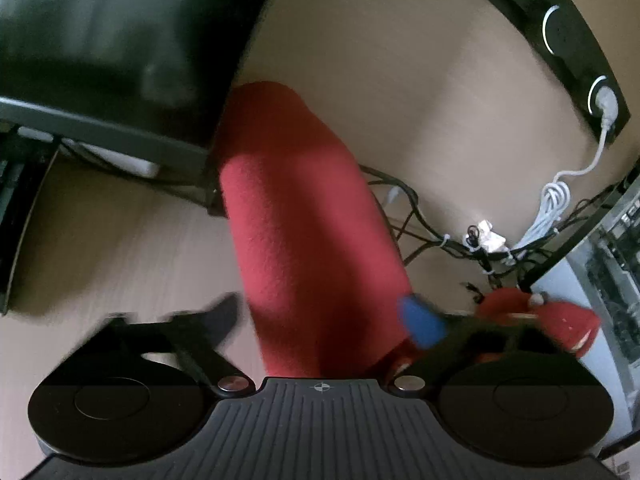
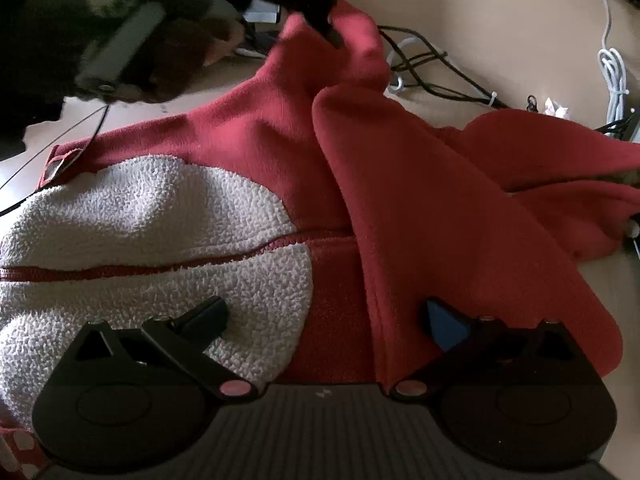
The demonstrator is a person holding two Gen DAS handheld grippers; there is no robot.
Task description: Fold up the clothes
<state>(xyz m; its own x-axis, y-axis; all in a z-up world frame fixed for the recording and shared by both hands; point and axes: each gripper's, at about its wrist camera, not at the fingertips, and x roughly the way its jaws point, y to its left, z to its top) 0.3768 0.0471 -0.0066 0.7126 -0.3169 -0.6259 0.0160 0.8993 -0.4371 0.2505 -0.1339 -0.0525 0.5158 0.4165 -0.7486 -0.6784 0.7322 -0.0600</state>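
A red fleece jacket [image 2: 248, 136] with a white fleecy front panel [image 2: 132, 208] lies spread on the tan surface. One red sleeve [image 2: 404, 208] is laid across its body. In the left wrist view another red sleeve [image 1: 304, 216] runs away between the jaws of my left gripper [image 1: 324, 316]. The blue pad [image 1: 420, 324] touches its edge, and a thin gap shows at the black finger [image 1: 224, 316]. A hand [image 2: 172, 44] holds that left gripper [image 2: 328, 28] at the jacket's far edge. My right gripper [image 2: 328, 316] hovers wide open over the jacket's front, gripping nothing.
A black cabinet [image 1: 100, 40] stands at the far left. A black power strip [image 1: 580, 60] with a plugged-in white cable [image 1: 556, 196] is at the far right. A tangle of black cables [image 1: 420, 220] lies beyond the jacket.
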